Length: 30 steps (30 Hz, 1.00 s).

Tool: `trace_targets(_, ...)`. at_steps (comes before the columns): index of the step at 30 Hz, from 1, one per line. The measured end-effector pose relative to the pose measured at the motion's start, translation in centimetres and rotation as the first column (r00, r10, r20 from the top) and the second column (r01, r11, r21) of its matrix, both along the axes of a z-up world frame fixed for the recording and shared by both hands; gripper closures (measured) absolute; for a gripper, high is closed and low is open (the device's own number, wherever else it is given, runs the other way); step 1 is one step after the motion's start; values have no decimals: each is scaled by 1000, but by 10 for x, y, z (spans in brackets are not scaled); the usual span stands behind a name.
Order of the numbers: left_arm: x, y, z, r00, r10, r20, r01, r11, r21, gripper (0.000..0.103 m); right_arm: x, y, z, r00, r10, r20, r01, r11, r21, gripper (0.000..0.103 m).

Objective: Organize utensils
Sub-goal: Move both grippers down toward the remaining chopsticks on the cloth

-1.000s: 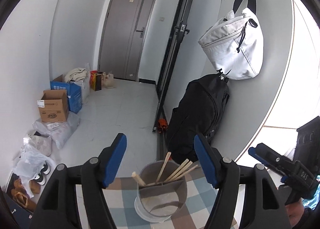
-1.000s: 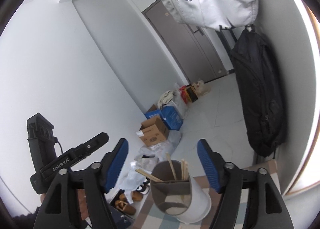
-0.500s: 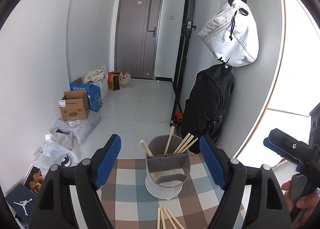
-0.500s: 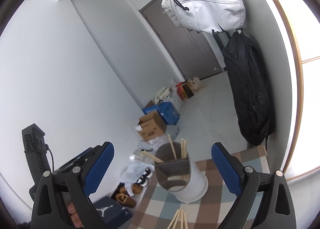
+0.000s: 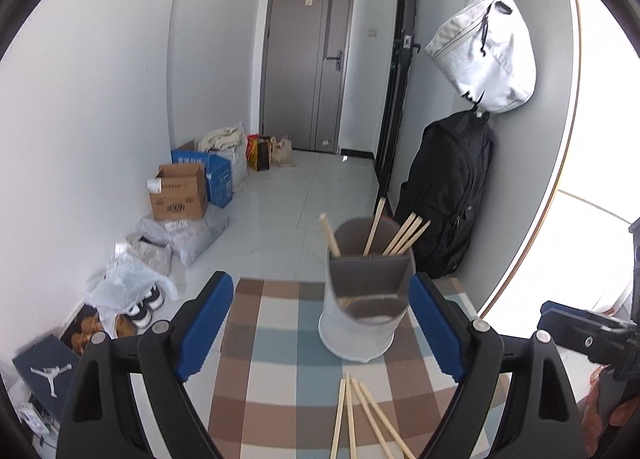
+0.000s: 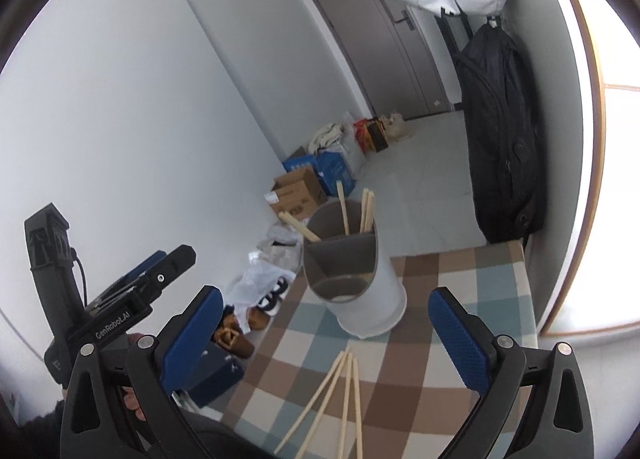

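Note:
A white utensil holder (image 5: pixel 360 323) (image 6: pixel 368 307) with a grey divided insert stands upright on the checkered tablecloth (image 5: pixel 280 359) (image 6: pixel 460 271). Several wooden chopsticks (image 5: pixel 404 237) (image 6: pixel 344 211) lean in its far compartment. More loose chopsticks (image 5: pixel 360 415) (image 6: pixel 336 391) lie flat on the cloth in front of it. My left gripper (image 5: pixel 320 323) hangs just short of the holder, its jaws opening with nothing between the blue pads. My right gripper (image 6: pixel 324 339) sits above the loose chopsticks, jaws also opening and holding nothing.
The table's far edge drops to a tiled floor with cardboard boxes (image 5: pixel 180 195), plastic bags and shoes (image 6: pixel 244 335) along the left wall. A black backpack (image 5: pixel 452 199) and a white bag (image 5: pixel 488 59) hang on the right wall. A grey door (image 5: pixel 308 59) closes the hallway.
Both grippers pulled back from the holder and tipped downward, and their jaws spread wider. The holder now looks farther off, and the loose chopsticks on the cloth came into view.

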<state>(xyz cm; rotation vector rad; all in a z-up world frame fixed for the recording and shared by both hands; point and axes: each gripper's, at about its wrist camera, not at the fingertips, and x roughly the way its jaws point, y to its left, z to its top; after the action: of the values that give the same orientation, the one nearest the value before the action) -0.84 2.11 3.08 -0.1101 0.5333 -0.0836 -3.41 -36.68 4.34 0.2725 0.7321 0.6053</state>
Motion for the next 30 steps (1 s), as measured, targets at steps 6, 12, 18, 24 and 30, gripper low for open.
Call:
trace_targets(6,7,13,-35,995,12,-95,-13,1000,-11,17,6,20,-49,983,74,-170,-92,991,-101,24)
trace_targets(12,18,27,-60,979,14,-203,-19,1000,-23,17,28,38,-103,937,63,-343,-151,960,-236,58)
trace_targets(18,21,49,-65,972,91,-217,-103,994,-42,17,44,69,-133,933,89,-348,-212,918,-334,71)
trace_targets(24,22,66,-61,959,194,-208,-205,978,-35,17,60,106,-163,910,139,-390,-306,860,-408,80)
trace_targets(30,28,74,-62,948,220,-230,-238,970,-57,17,66,119,-173,899,153,-410,-341,832,-438,83)
